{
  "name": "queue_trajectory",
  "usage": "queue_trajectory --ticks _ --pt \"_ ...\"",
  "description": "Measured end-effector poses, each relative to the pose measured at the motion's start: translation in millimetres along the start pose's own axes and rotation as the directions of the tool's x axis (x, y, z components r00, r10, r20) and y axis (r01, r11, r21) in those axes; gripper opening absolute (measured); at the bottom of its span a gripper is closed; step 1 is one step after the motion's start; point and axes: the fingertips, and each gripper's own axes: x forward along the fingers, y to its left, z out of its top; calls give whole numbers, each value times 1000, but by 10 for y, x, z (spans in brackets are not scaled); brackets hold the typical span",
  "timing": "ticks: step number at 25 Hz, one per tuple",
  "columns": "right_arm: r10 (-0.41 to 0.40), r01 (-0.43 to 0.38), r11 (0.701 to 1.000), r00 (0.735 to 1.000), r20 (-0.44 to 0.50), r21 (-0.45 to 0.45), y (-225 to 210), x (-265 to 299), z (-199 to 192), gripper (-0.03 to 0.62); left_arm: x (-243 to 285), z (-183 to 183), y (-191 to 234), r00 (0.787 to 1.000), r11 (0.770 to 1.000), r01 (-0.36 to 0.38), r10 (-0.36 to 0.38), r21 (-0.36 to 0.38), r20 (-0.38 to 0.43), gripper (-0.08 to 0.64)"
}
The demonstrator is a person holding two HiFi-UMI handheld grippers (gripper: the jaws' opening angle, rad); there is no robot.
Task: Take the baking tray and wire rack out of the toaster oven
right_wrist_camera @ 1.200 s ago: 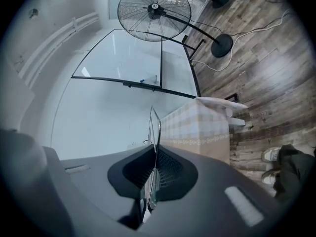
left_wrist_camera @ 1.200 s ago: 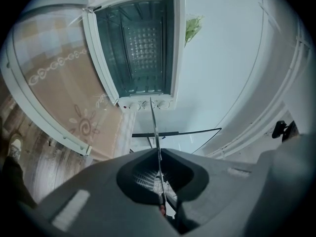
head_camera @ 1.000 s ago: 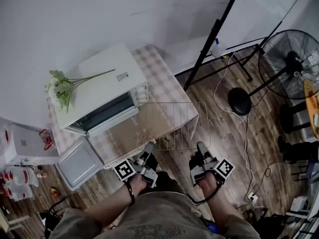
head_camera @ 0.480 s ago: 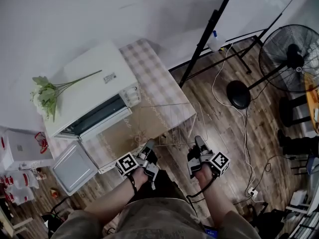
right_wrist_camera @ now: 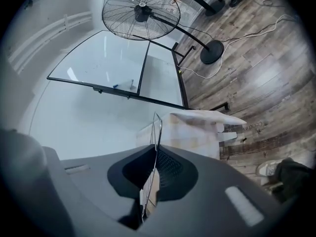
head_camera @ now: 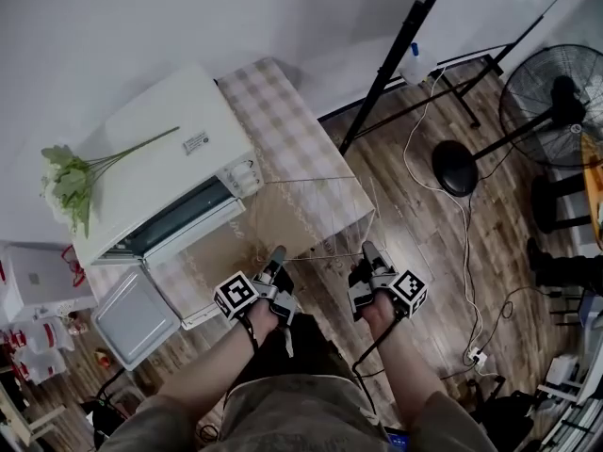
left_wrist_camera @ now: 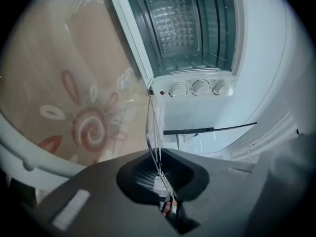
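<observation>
Now | left claw (head_camera: 276,251) clamped on wire rack (head_camera: 316,217), near edge | right claw (head_camera: 367,249) clamped there too

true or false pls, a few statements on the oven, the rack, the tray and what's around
1. The left hand-held gripper and right hand-held gripper are both shut on the wire rack. True.
2. The toaster oven has its door closed. False: the door hangs open.
3. The baking tray is inside the toaster oven. False: it lies outside, near the open door.
4. Flowers lie on top of the toaster oven. True.
5. The fan stands on the toaster oven. False: it stands on the floor.
</observation>
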Motion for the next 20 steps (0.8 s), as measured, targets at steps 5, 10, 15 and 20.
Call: queue_trajectory --ticks 5,10,15,20 --pt "-30 30 1000 999 26 8 -82 217 88 26 105 54 43 1000 1000 -16 16 -16 -14 12" --pt "-53 54 998 998 41 -18 -161 360 226 26 201 -26 108 999 998 -39 38 -52 -27 15" --pt "-91 92 994 996 16 -56 -268 466 261 28 249 -74 159 997 996 -55 52 -63 -53 91" --pt "-119 117 990 993 -20 -76 -379 508 245 39 242 -113 117 997 997 -50 46 -65 -61 147"
